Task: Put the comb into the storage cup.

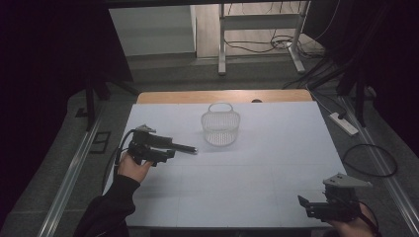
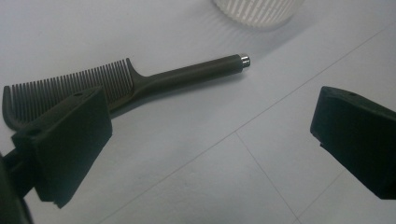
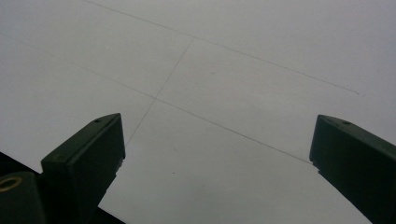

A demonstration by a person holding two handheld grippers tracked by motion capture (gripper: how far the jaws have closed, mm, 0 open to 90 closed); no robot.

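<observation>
White bench point(image 1: 257, 168) in a dim room, cables on the floor beyond. Black comb point(image 2: 140, 81) lies flat at the left, just beside the left tool point(image 1: 165, 154), jaws wide and empty; its handle points right towards a white basket point(image 1: 220, 124) farther back. Right tool point(image 1: 309, 205), jaws wide, waits at the near right, well apart.

High view overlooks the table point(image 1: 237, 177); both gripper views skim it close.
</observation>
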